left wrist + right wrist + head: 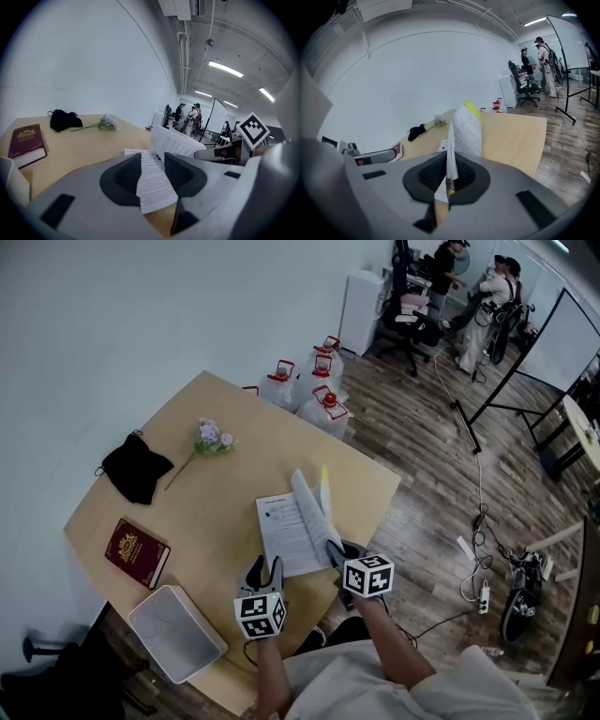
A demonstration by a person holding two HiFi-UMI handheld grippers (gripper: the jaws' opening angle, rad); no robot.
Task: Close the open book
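The thin white paperback book with a yellow cover [286, 531] lies open on the pale wooden desk [206, 517], close to its near edge and right in front of the person. The right hand-held gripper [451, 161] is pinched tight on the book's right half [315, 507]. A sheaf of pages, with the yellow cover behind, runs edge-on between its pads and stands nearly upright. Gripped at its near bottom corner like that, this half is, I judge, partway through being swung over onto the left side.

The left hand-held gripper [265, 564] has its jaws spread, tips down at the near corner of the flat left page [152, 187], which shows face-up in the gap between them. It likely steadies that side so the book doesn't slide while the other half turns, though I cannot tell whether the tips actually press on the paper.

The book's long axis, its spine, runs from the person toward the far side of the desk, slanting slightly leftward in the head view. The printed heading sits at the far end, so the top of the book points away from the person. A dark red hardback with a gold emblem [137, 552] lies well apart to the left, clear of the swing
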